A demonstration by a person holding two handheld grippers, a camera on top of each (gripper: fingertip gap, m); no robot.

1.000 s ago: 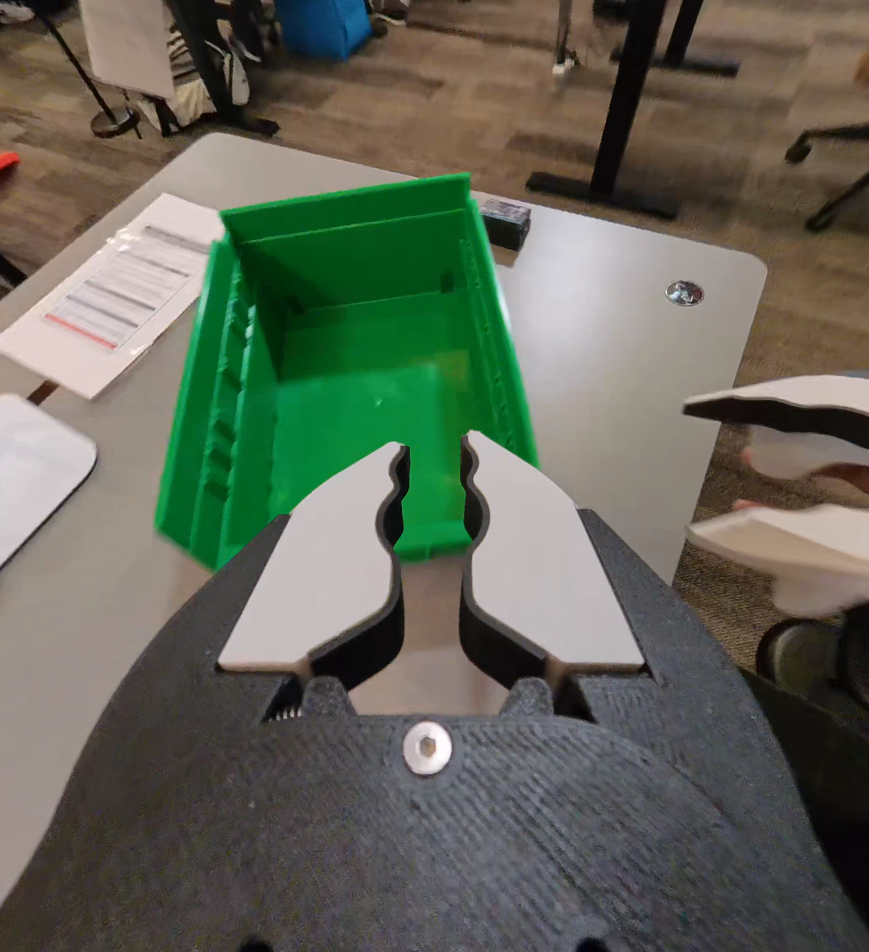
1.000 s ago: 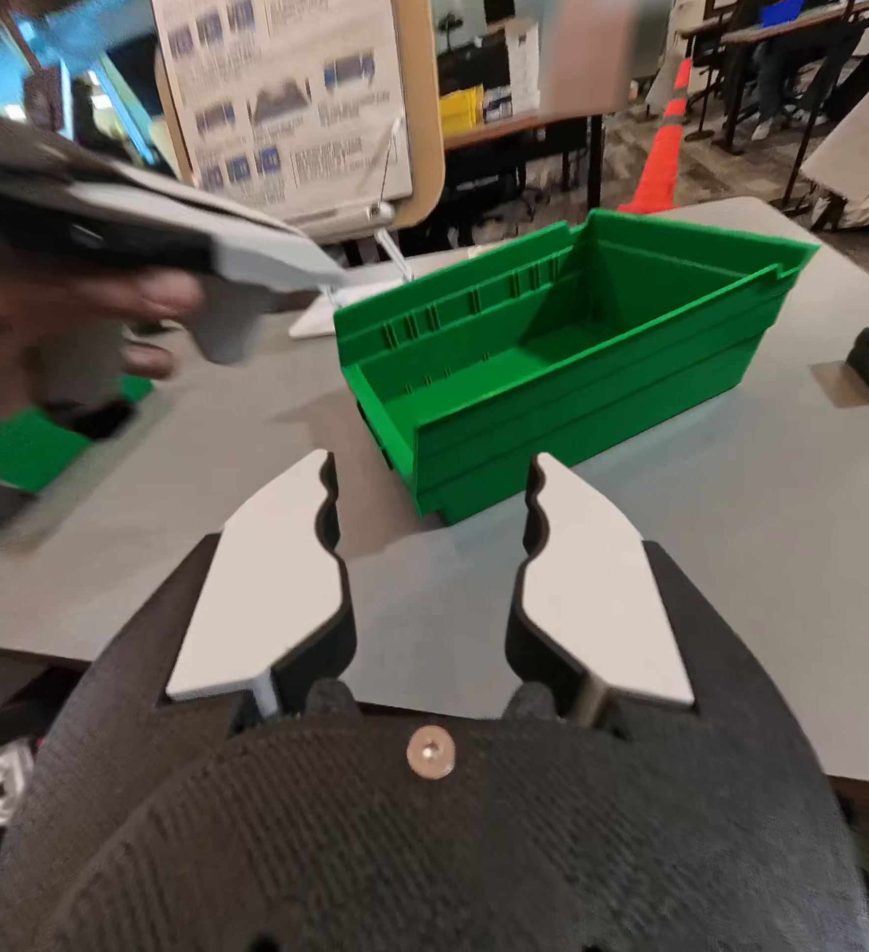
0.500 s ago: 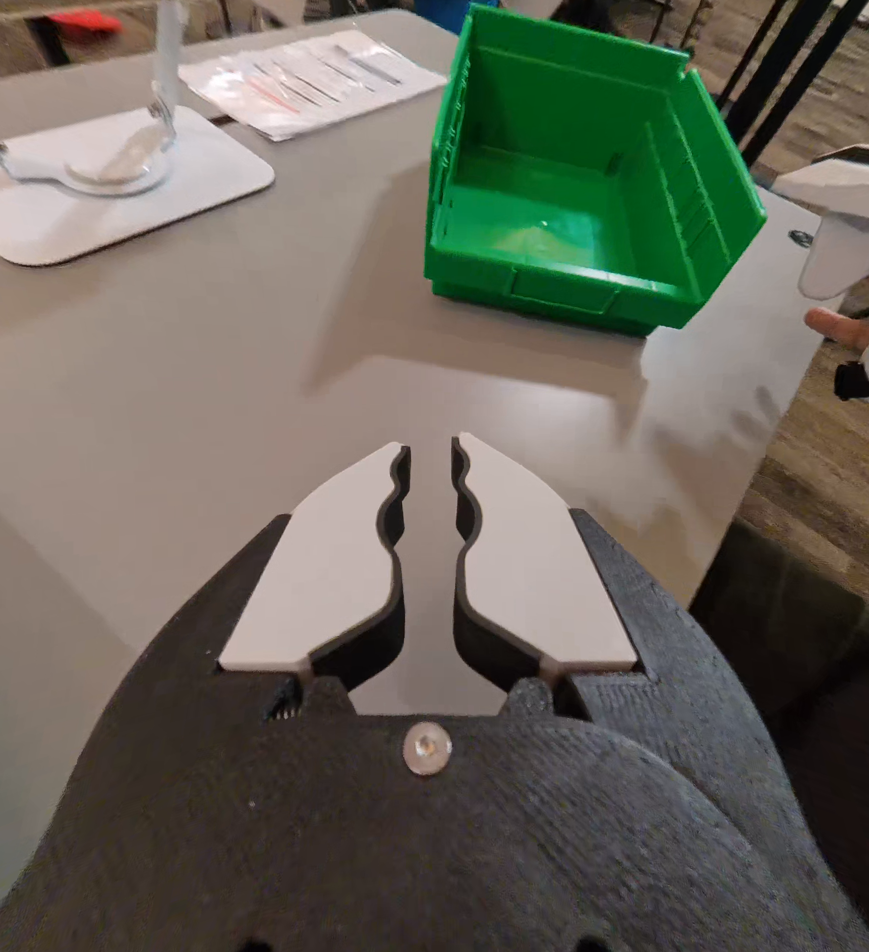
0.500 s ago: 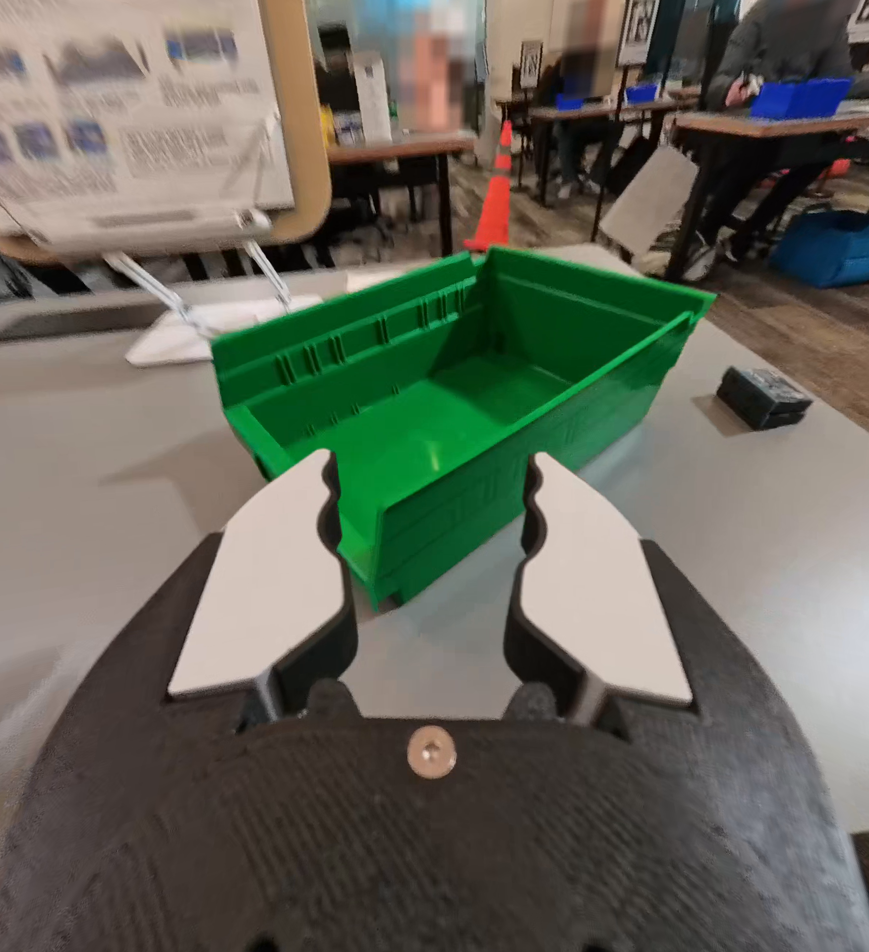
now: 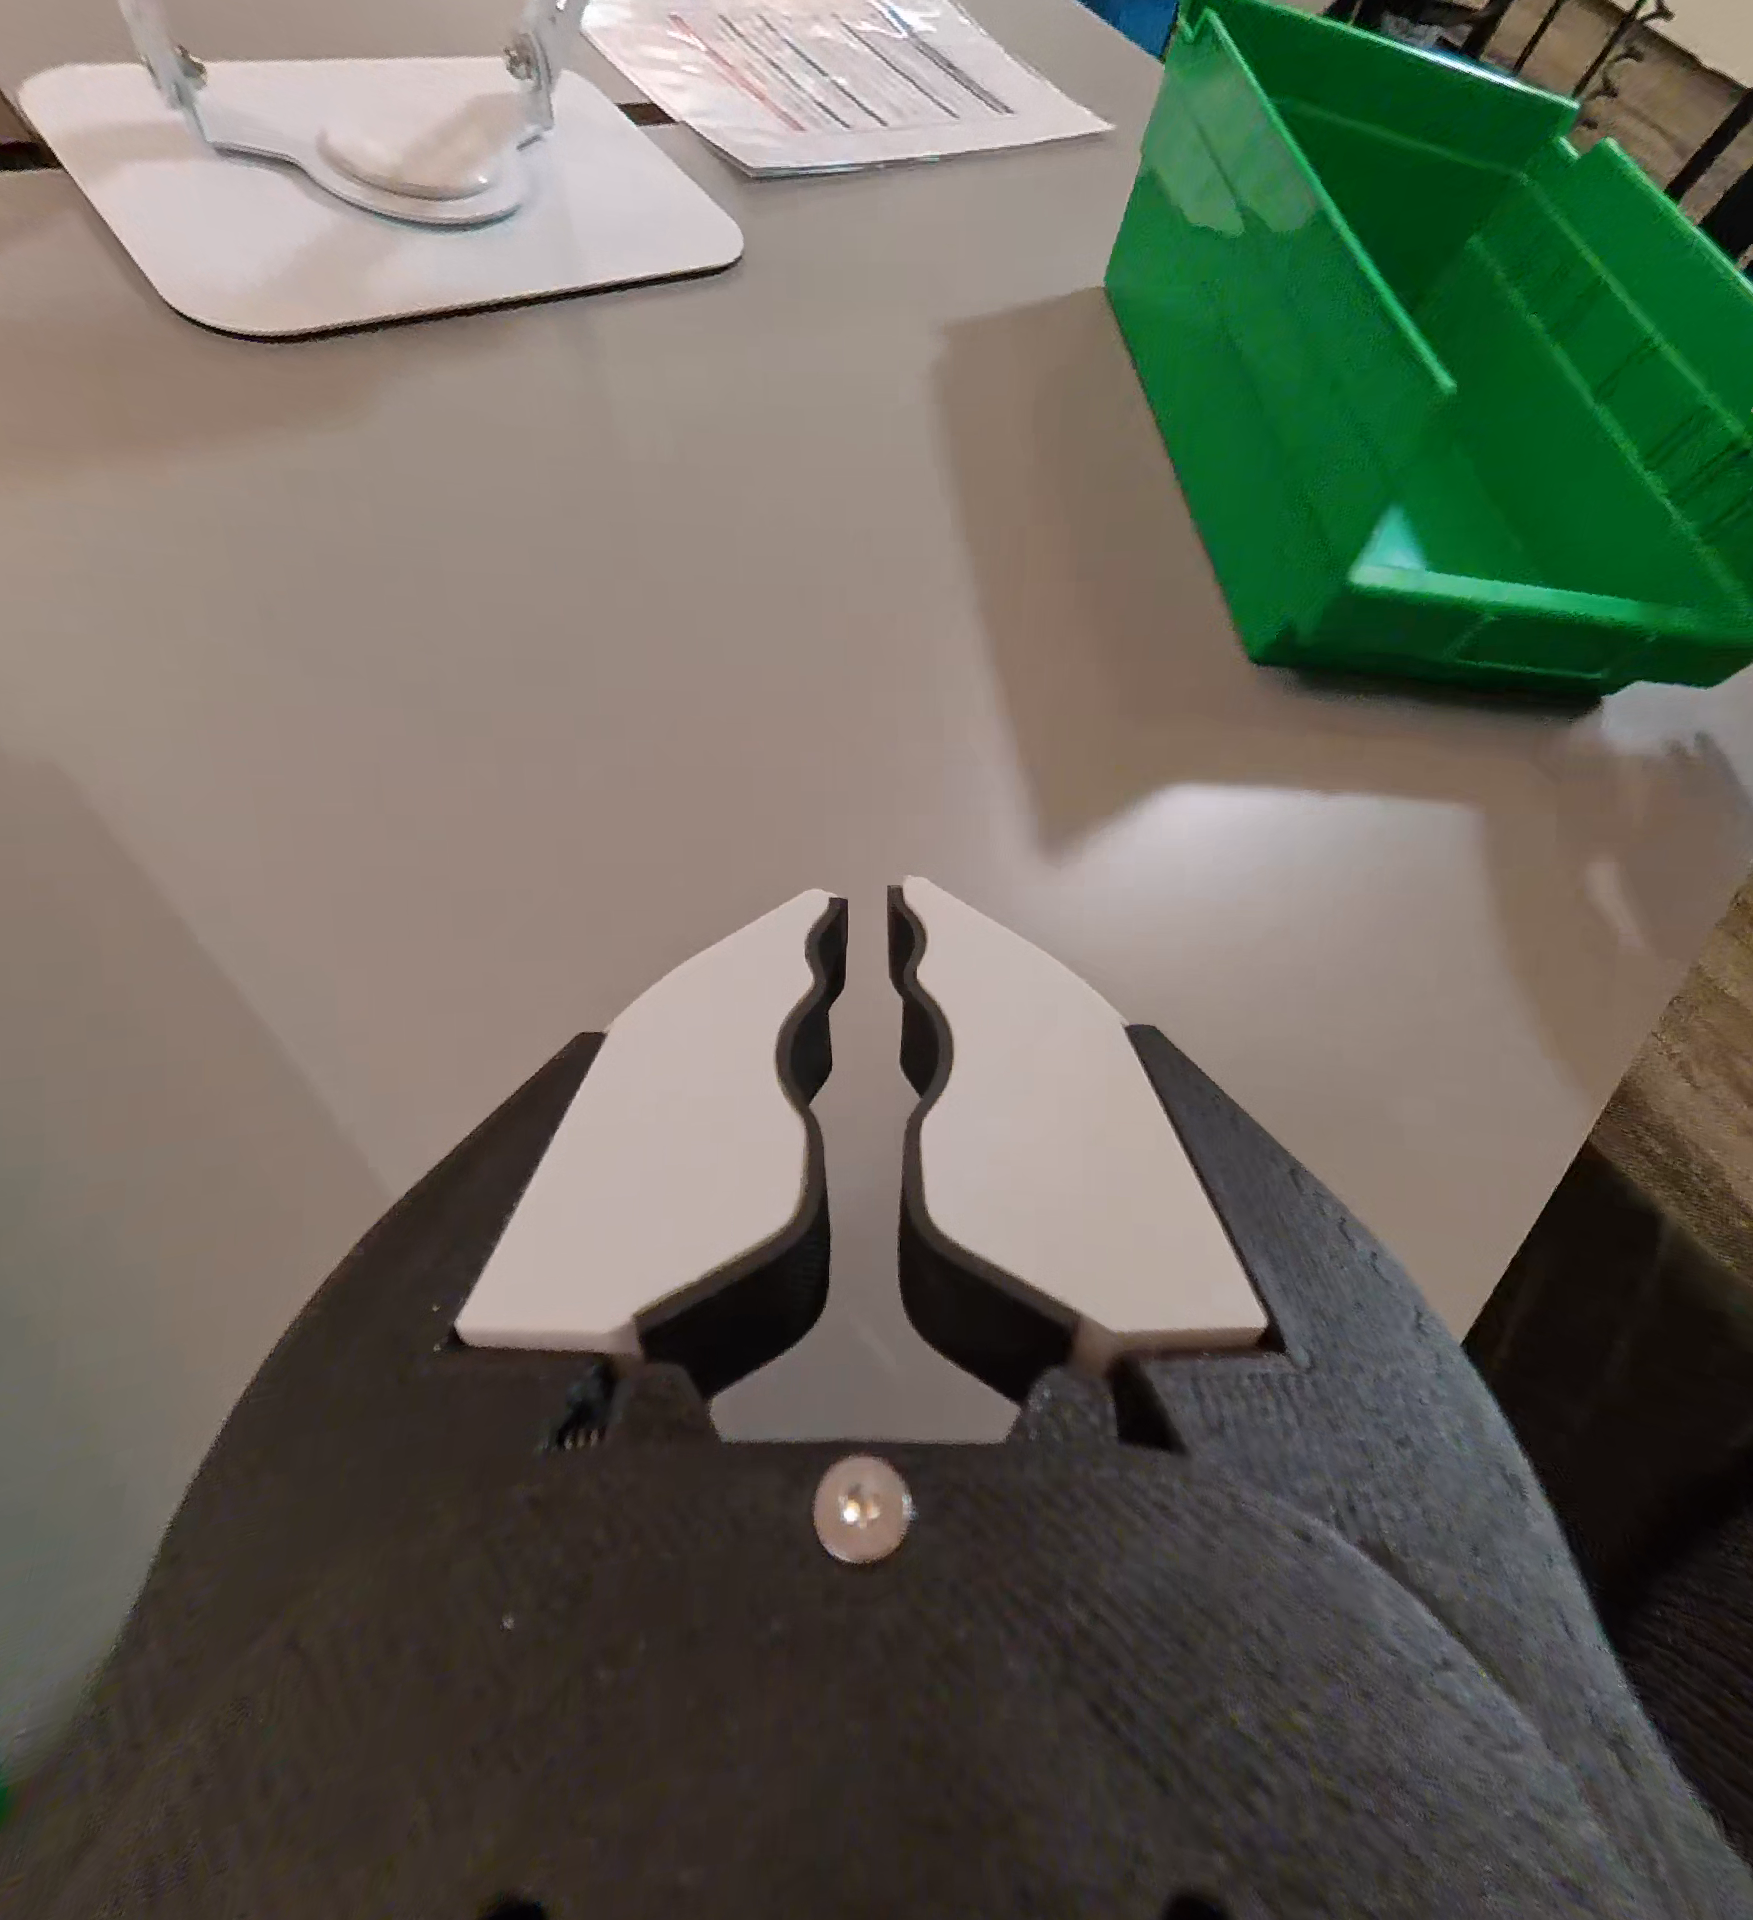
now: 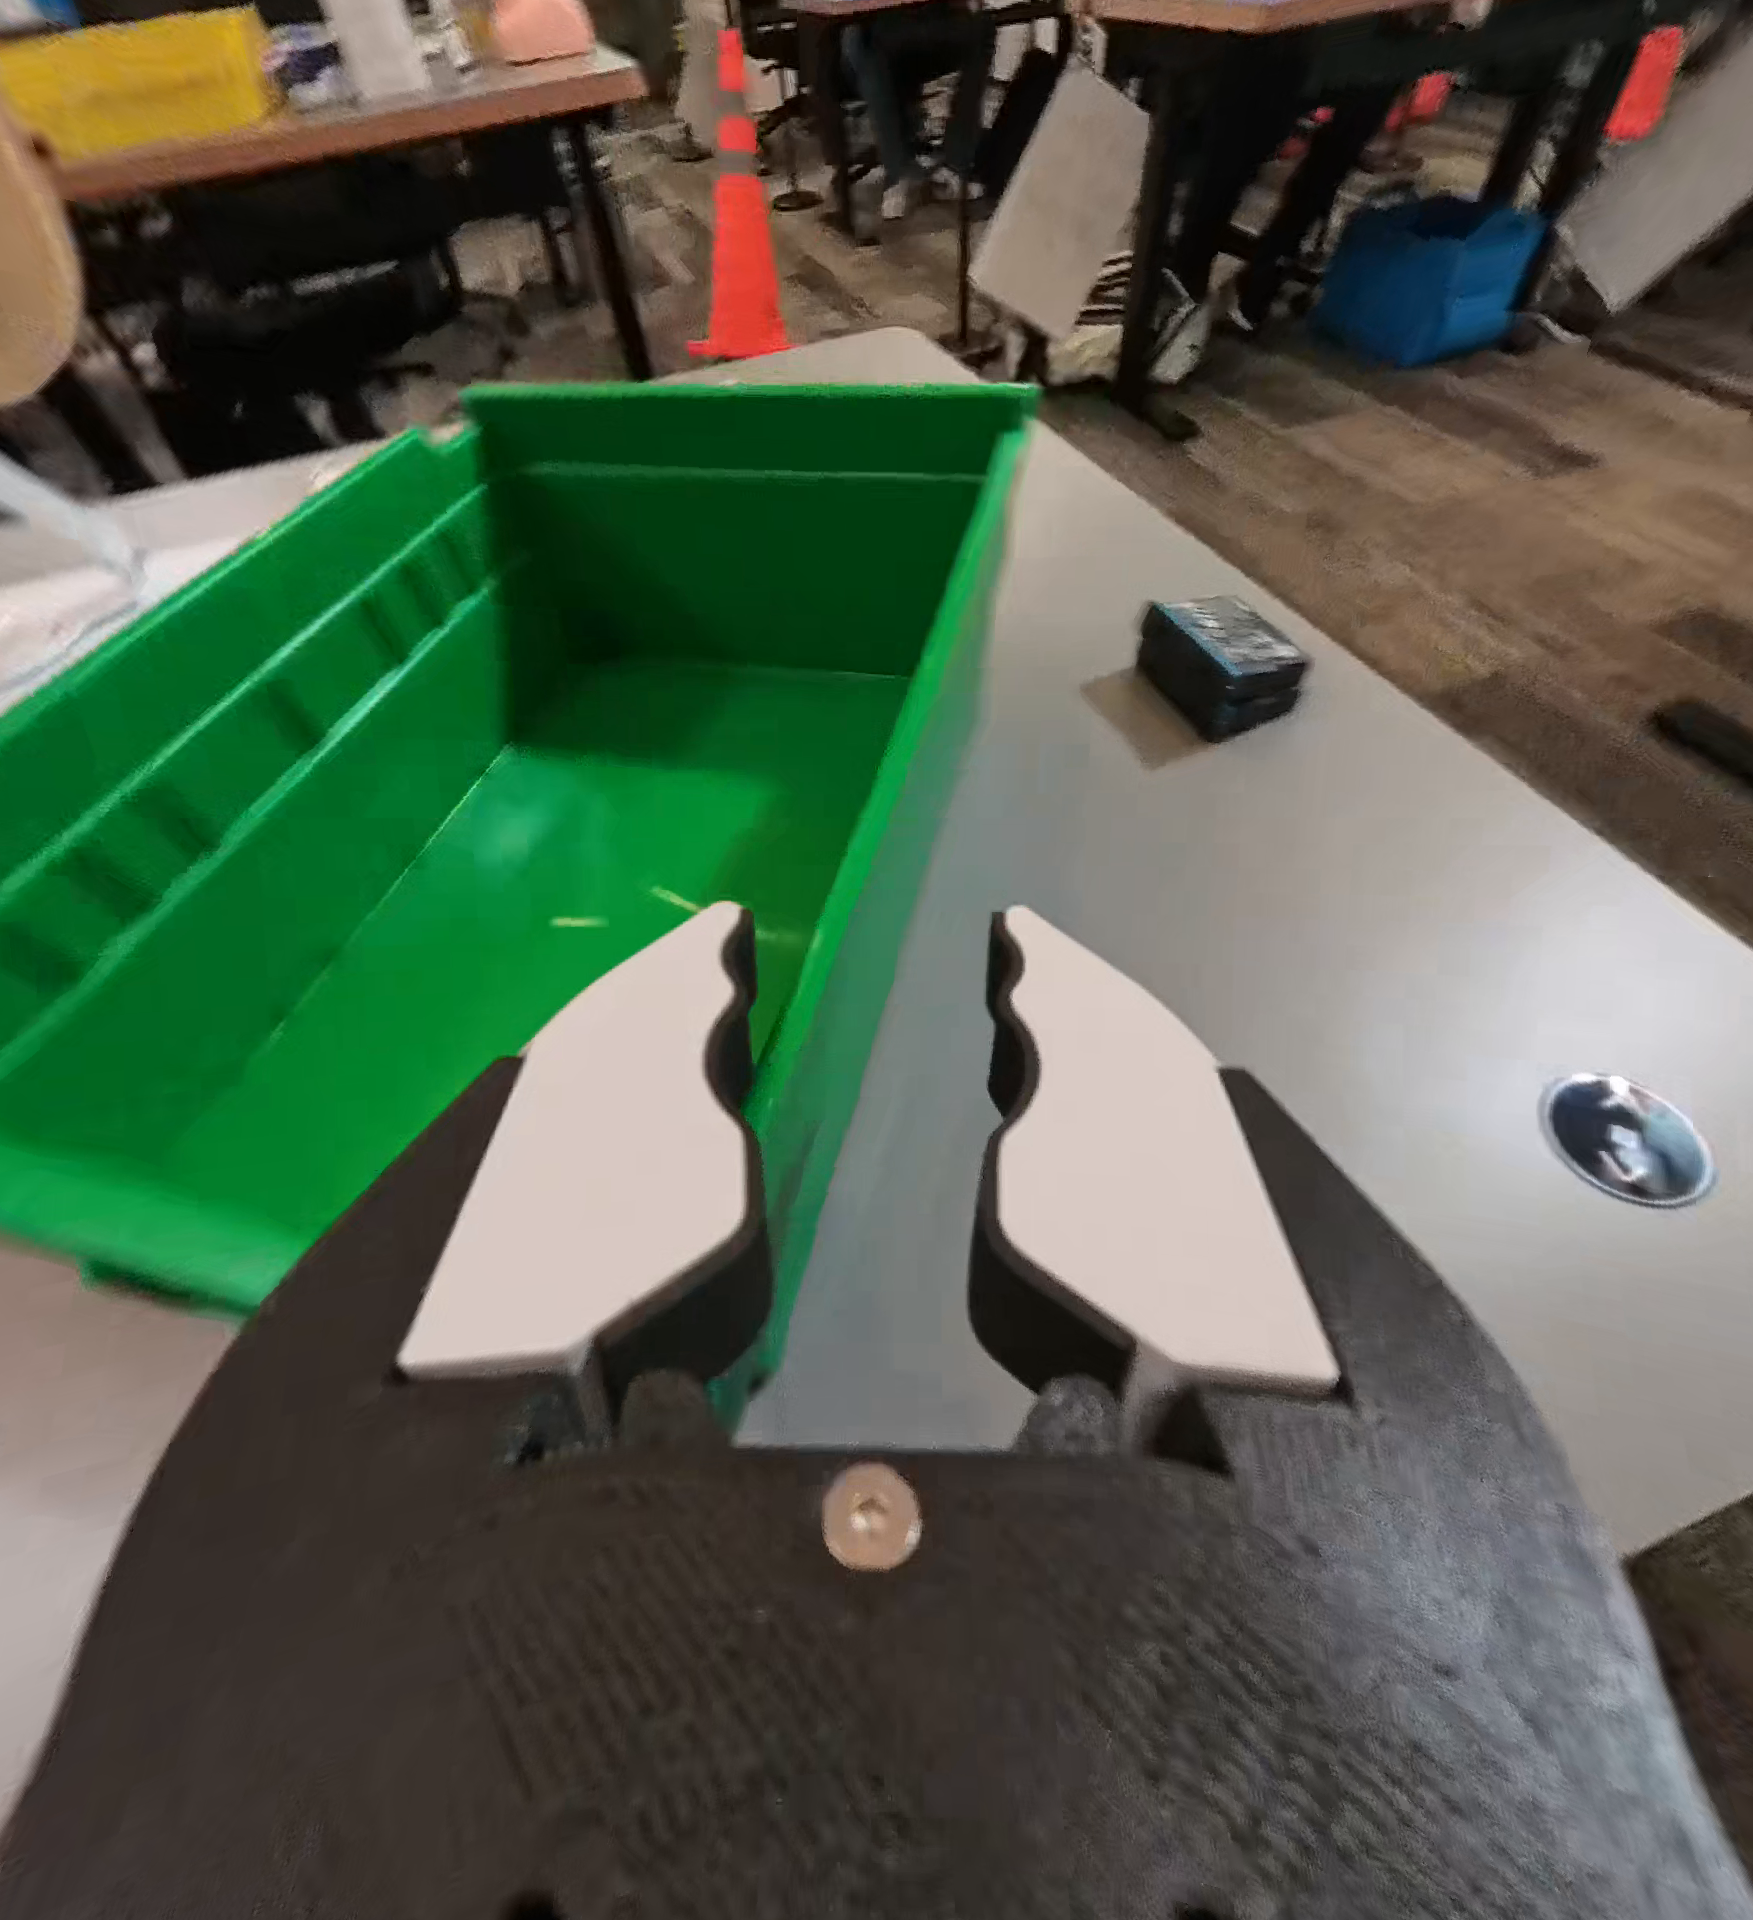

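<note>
Left wrist view: left claw (image 5: 867, 902) nearly clenched, empty, over table (image 5: 539, 623) | right claw (image 6: 867, 925) released, straddling green bin (image 6: 643, 540) wall

The green plastic bin (image 6: 560, 790) has a glossy, smooth floor that reflects light. The grey counter (image 5: 539, 623) looks smooth with a soft sheen. At eleven o'clock in the left view, a white matt base plate (image 5: 384, 218) carries a shiny metal bracket (image 5: 404, 197). The fingers (image 5: 685, 1132) have smooth pale faces; their black mount (image 5: 851, 1714) shows rough printed plastic layers and a shiny metal screw (image 5: 861, 1540).
</note>
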